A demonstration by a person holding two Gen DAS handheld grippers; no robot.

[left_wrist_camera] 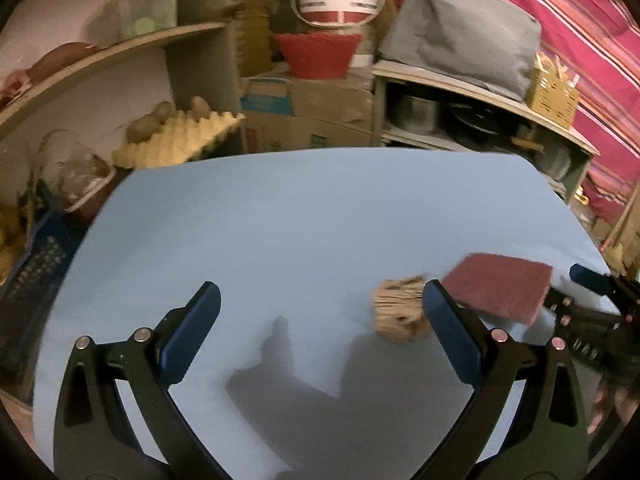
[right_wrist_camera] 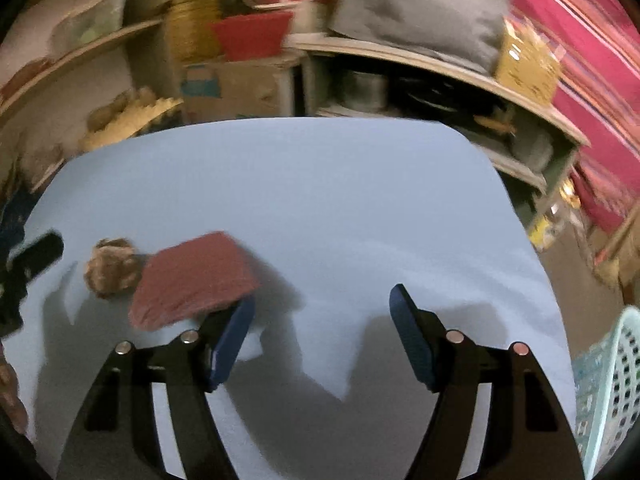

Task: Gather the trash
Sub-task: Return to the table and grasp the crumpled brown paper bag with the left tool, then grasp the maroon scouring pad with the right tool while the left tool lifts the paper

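On my left wrist view, the left gripper [left_wrist_camera: 320, 304] hangs spread wide and empty over the blue table [left_wrist_camera: 280, 220]; a crumpled brown wad [left_wrist_camera: 396, 312] sits beside its right finger, touching a maroon pad [left_wrist_camera: 500, 288]. On my right wrist view, the right gripper [right_wrist_camera: 322, 312] is likewise wide apart and empty, its left finger just under the maroon pad's [right_wrist_camera: 192, 276] near edge, with the wad [right_wrist_camera: 112, 266] beyond and a mint basket [right_wrist_camera: 612, 392] at the right.

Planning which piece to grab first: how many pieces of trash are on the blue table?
2. A crumpled brown paper ball lies toward the table's left, and a flat reddish sheet is right beside it, nearer the right gripper.
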